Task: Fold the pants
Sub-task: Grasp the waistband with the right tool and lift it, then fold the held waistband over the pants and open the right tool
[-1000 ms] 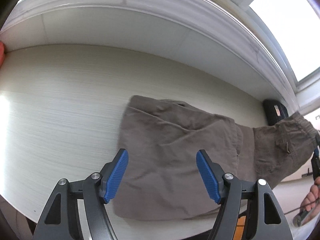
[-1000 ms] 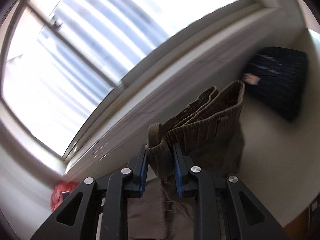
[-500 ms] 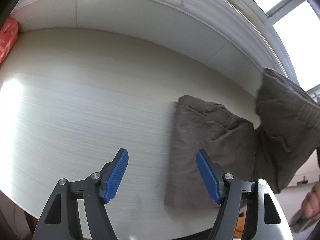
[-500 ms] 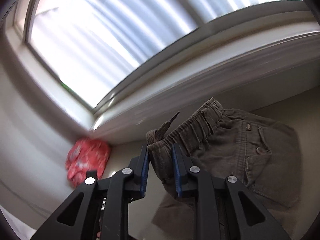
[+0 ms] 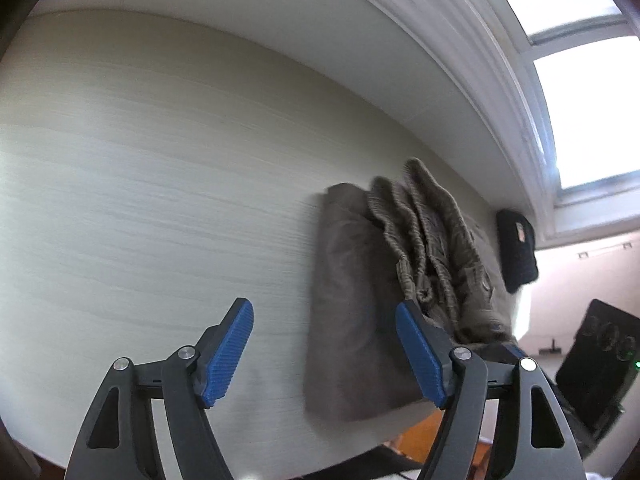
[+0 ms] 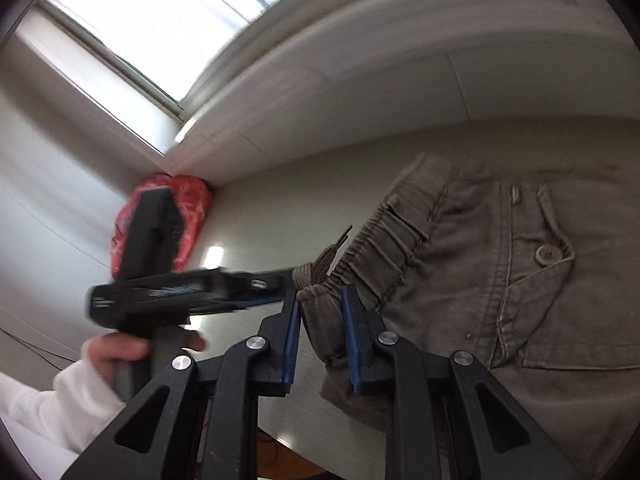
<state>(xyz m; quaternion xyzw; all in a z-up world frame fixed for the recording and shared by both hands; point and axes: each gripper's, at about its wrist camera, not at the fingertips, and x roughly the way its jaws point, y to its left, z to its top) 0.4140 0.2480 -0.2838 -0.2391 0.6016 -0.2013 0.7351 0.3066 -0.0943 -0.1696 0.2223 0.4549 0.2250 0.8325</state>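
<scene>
- Your right gripper (image 6: 322,332) is clamping the elastic waistband (image 6: 384,236) of the brown cargo pants (image 6: 520,280), the bunched cloth pressing against both blue pads, with the drawstring end (image 6: 328,254) sticking up just above them.
- Your left gripper (image 5: 324,354) is opening, its jaws spreading wide with nothing between them; only the pale wood-grain table (image 5: 140,200) is showing in the gap.
- The pants are lying on the table near the wall under the window (image 5: 592,108), folded over themselves, with the waistband part lifted over the lower layer.
- Only the right wrist view is showing you the buttoned pocket flap (image 6: 548,254), a red patterned bundle (image 6: 188,208) lying in the corner by the wall, and your left hand (image 6: 120,350) in a white sleeve (image 6: 48,408) gripping the handle of the other tool.
- Only the left wrist view is showing you the lower folded layer's straight edge (image 5: 316,300), a dark folded garment (image 5: 516,248) lying beyond the pants by the wall, and a black device (image 5: 600,360) off the table's right end.
</scene>
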